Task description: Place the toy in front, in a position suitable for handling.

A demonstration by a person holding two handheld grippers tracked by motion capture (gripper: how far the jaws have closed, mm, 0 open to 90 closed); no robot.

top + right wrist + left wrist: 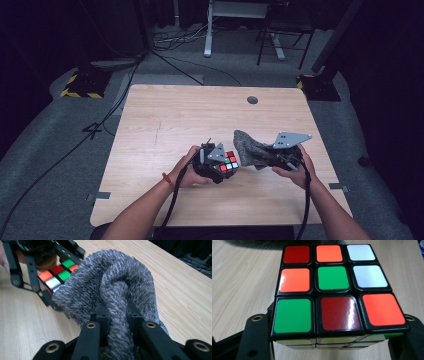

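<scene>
A colour puzzle cube [230, 163] [337, 287] with red, orange, green and white stickers is held just above the table, and my left gripper [218, 167] [332, 340] is shut on its sides. To its right hangs a grey fluffy cloth [250, 148] [112, 282], bunched and lifted off the wood, with my right gripper [272, 156] [117, 315] shut on a fold of it. In the right gripper view the cube [58, 273] and the left gripper's black frame [25, 272] sit close behind the cloth's left edge.
The wooden table [165, 125] has a round cable hole [252, 100] near its far edge. Beyond it stand desk legs [207, 30] and cables on grey floor [60, 150]. Yellow-black marked bases [80, 85] flank the far corners.
</scene>
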